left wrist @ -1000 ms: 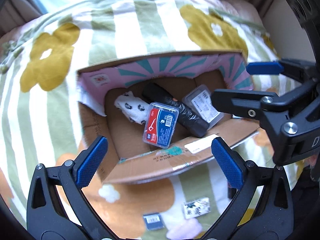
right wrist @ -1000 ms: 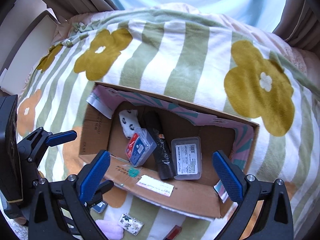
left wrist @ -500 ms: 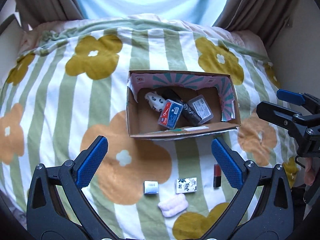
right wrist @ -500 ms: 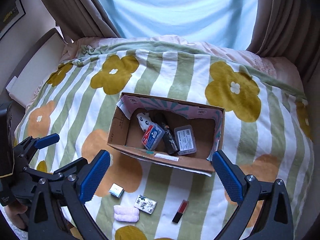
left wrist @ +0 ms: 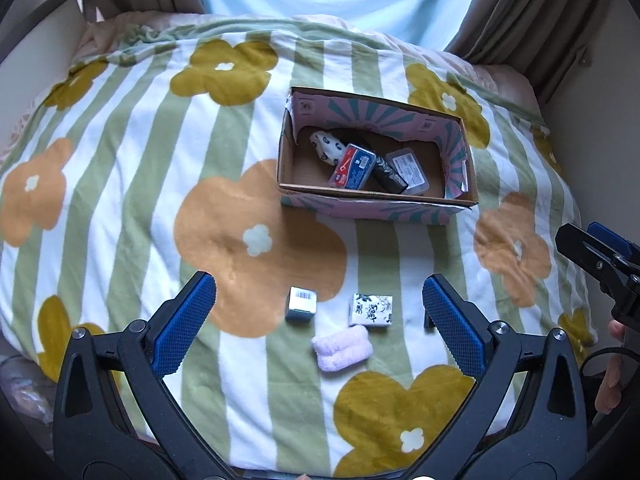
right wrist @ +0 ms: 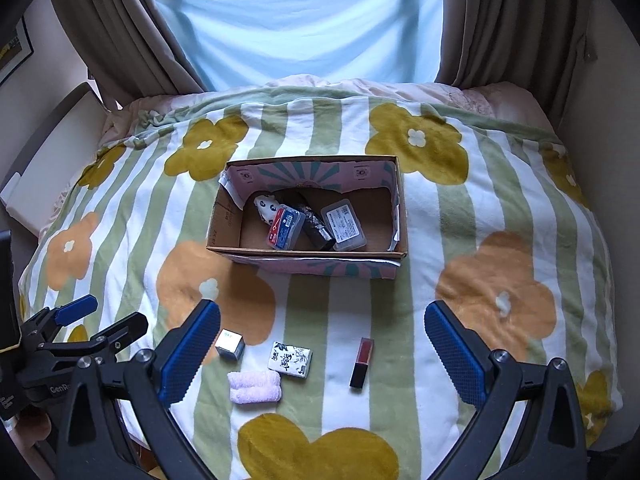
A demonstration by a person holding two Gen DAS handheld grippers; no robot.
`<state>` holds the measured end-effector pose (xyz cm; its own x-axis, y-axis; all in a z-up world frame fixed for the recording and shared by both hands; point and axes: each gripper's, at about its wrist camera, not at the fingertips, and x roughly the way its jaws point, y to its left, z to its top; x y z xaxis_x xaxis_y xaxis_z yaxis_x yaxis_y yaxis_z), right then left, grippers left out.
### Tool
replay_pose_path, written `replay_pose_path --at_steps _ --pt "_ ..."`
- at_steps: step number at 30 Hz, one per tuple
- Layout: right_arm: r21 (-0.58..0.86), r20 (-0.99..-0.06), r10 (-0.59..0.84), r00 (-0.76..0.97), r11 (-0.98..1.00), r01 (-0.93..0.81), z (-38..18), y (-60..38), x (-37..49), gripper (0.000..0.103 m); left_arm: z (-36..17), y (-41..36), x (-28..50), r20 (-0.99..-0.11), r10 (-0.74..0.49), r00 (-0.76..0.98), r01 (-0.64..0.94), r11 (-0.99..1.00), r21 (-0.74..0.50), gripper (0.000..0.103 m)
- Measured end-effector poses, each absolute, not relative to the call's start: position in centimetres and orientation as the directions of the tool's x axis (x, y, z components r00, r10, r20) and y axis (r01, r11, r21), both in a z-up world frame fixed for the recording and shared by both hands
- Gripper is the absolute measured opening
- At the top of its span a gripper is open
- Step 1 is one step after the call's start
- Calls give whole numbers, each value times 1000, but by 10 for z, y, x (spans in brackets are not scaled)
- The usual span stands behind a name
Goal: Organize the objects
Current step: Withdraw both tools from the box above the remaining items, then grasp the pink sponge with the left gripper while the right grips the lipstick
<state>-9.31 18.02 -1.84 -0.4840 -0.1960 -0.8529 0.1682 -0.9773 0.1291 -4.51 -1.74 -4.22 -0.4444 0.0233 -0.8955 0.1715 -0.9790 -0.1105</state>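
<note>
Lipstick between right gripper's fingers.

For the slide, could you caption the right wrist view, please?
Open right gripper above four loose items near a part-filled cardboard box on a floral blanket.

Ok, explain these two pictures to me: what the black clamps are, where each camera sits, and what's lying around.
The black clamps are hand-held grippers, one in each of a person's hands. Each picture comes from a camera on one gripper, looking along its blue-padded fingers. The left gripper and right gripper are both open and hold nothing. Below lies a flowered blanket with a cardboard box already containing several things. Outside it wait a small silver box, a patterned packet, a pink towel and a lipstick.
</note>
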Motion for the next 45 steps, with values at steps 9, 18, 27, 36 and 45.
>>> replay_pose_path --at_steps 9,18,27,36,45 --pt "108 -843 -156 -515 -987 123 -23 175 -84 102 -43 -28 -54 -892 53 -449 154 -979 -135 103" --pt "123 -839 -188 -510 -980 157 -31 187 -85 102 -45 -25 -61 -896 37 -443 141 -984 -110 103" --pt "54 -805 -297 -514 -899 435 -57 205 -80 102 -66 -8 -46 -905 -10 -425 244 -964 -104 103" --pt "29 -833 -402 -380 -718 695 -126 215 -81 102 -125 18 -26 -935 -31 -353 383 -917 -114 103" --pt "34 -859 -453 -238 -515 856 -210 215 -77 102 -208 49 -17 -957 -50 -285 452 -888 -88 103"
